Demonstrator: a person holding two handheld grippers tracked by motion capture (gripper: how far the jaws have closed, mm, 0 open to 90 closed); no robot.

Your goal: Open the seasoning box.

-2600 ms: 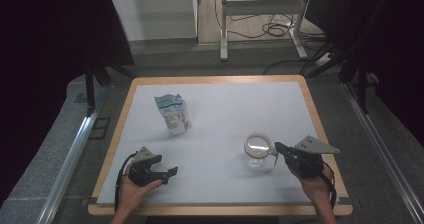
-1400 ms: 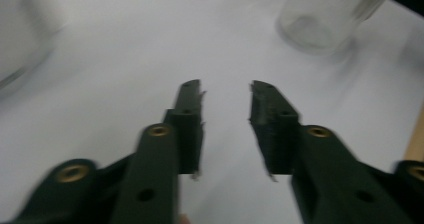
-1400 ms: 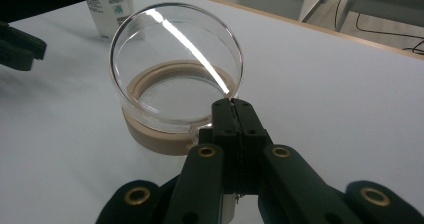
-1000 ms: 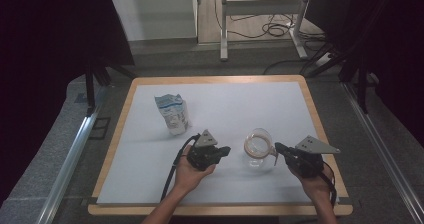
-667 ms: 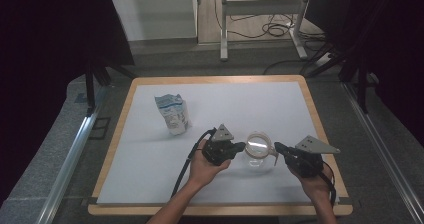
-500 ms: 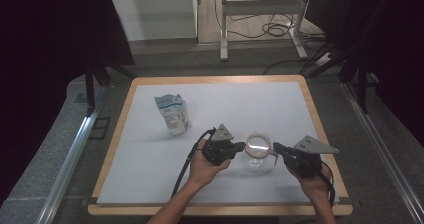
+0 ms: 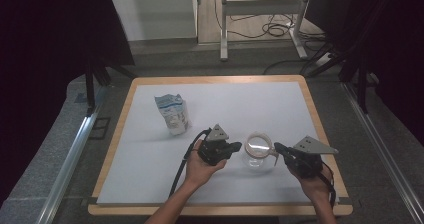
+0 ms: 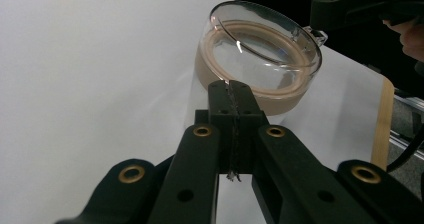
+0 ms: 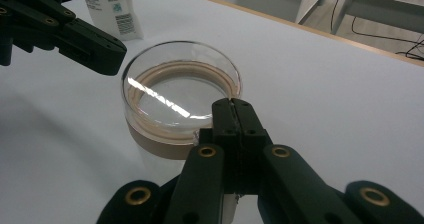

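A clear glass jar [image 7: 258, 150] with a glass lid and a tan seal ring stands on the white table [image 7: 240, 104], right of the middle. My left gripper [image 7: 239, 145] is shut, its tips at the jar's left side; in the left gripper view the closed tips [image 8: 231, 90] overlap the near rim of the jar [image 8: 260, 59]. My right gripper [image 7: 276, 146] is shut too, its tips [image 9: 232, 107] at the right rim of the jar [image 9: 180, 91]. Whether either tip touches the glass I cannot tell. Nothing is held between the jaws.
A white and blue pouch [image 7: 172, 114] stands upright at the back left of the table, also seen as the pouch [image 9: 110, 6] in the right gripper view. A wooden frame [image 7: 320, 129] borders the white table. Cables and a metal stand lie on the floor beyond.
My left gripper has travelled from the front left of the table rightwards to the jar's left side and has stopped there. The right gripper and the jar have stayed put.
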